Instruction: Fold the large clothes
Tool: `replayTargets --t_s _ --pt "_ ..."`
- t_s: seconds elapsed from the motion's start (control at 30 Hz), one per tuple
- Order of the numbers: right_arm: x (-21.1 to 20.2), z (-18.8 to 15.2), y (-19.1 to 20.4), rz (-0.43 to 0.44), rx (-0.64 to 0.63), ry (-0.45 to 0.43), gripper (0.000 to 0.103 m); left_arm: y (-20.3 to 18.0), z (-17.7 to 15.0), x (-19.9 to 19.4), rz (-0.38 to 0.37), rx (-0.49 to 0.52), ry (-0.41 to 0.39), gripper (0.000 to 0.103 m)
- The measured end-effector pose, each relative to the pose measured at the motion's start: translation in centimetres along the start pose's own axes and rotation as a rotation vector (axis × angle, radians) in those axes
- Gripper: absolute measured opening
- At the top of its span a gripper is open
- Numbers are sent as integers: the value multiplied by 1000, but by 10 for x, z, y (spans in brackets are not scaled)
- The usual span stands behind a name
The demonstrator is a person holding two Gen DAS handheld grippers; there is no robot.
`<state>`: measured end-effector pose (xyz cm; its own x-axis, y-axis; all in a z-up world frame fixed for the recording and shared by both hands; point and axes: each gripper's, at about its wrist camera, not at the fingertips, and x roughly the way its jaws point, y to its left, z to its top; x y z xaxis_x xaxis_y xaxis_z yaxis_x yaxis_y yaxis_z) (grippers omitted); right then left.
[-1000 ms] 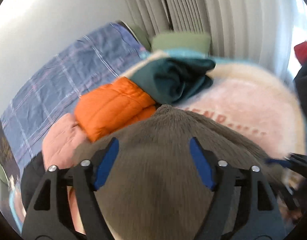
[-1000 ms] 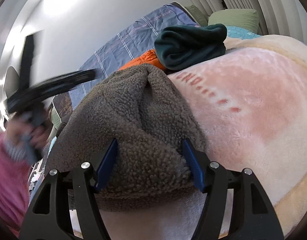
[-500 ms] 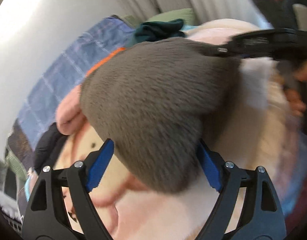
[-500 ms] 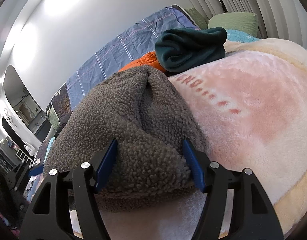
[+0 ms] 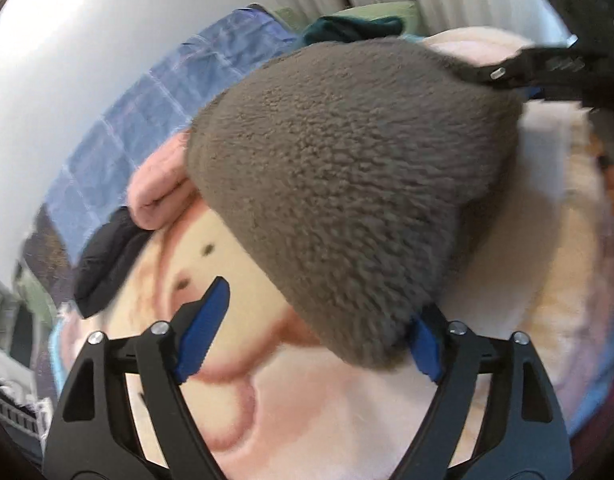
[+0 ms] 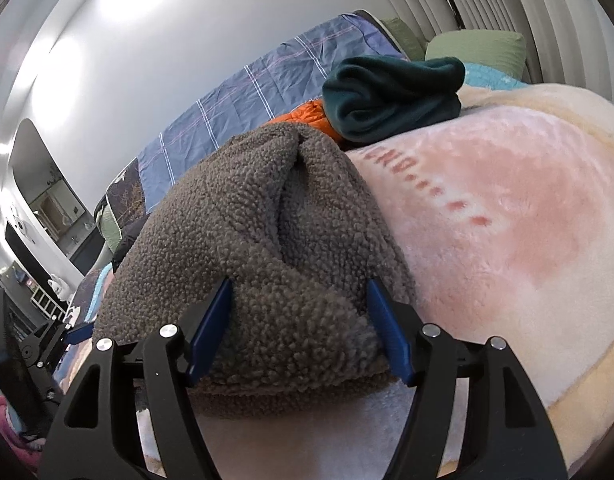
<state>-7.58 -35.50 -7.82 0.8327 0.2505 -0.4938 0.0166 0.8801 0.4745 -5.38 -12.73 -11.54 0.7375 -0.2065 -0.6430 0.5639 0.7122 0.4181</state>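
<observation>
Through my left wrist view, my left tongs (image 5: 313, 330) are closing with the near corner of the brown fleece garment (image 5: 347, 184) between them. The right pad is touching the fleece; the left pad stands apart over the pink plush blanket (image 5: 267, 420), so nothing is grasped. A second ago this view faced the orange jacket and the teal bundle (image 5: 347, 28) from above the fleece; now it has dropped low beside the blanket, with the folded pink garment (image 5: 163, 188) and a black garment (image 5: 107, 264) at left. My right tongs (image 5: 519, 76) show at far right on the fleece's far edge.

Through my right wrist view, my right tongs (image 6: 299, 328) stay clenched on a thick fold of the fleece (image 6: 247, 240), unchanged. The fleece lies on the bed's blanket (image 6: 507, 220), the teal bundle (image 6: 391, 96) beyond it. My left tongs (image 6: 63, 336), earlier raised and blurred at left, are now low at the fleece's left edge.
</observation>
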Motion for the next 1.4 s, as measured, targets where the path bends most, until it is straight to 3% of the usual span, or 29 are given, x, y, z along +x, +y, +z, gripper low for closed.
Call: replayTargets --t_s 0.13,0.2,0.37,0.43,0.5,0.57,0.6,0.67,0.9,1.0,1.1,1.17,1.2,1.3,1.4 --pt "2 1 -3 8 16 0 68 16 7 -44 -220 -24 -49 65" --pt "1 0 -1 2 11 -6 68 24 15 -64 -248 -46 -106 65" --pt "0 -2 0 -6 11 -12 68 42 66 -64 -208 -60 -231 61" --pt "-1 -3 2 -13 8 -12 68 45 91 -44 -199 -49 -239 48" --pt "-1 -3 2 -17 5 -12 68 48 120 -10 -227 -90 -198 47" --pt "-1 -3 2 -16 5 -12 68 44 140 46 -256 -92 -55 47" --pt "-1 -3 1 -17 5 -11 68 42 143 75 -272 -80 11 51" --pt "0 -4 0 -66 -4 -16 68 37 137 100 -305 -92 -42 52" --pt "-12 13 4 -16 -8 33 64 37 132 85 -268 -92 -62 50" --pt "-34 26 20 12 -59 -61 51 44 134 87 -277 -101 -64 50" --pt "-41 32 29 83 -92 -118 46 42 134 87 -264 -90 -69 50" --pt "-13 26 25 -8 -111 -18 46 41 133 86 -260 -90 -75 50" --pt "3 19 20 -43 -106 40 50 41 132 86 -260 -91 -76 50" --pt "9 9 -5 35 44 45 51 35 131 85 -236 -73 -92 50" --pt "9 10 -6 42 41 50 51 31 130 83 -218 -61 -96 50"
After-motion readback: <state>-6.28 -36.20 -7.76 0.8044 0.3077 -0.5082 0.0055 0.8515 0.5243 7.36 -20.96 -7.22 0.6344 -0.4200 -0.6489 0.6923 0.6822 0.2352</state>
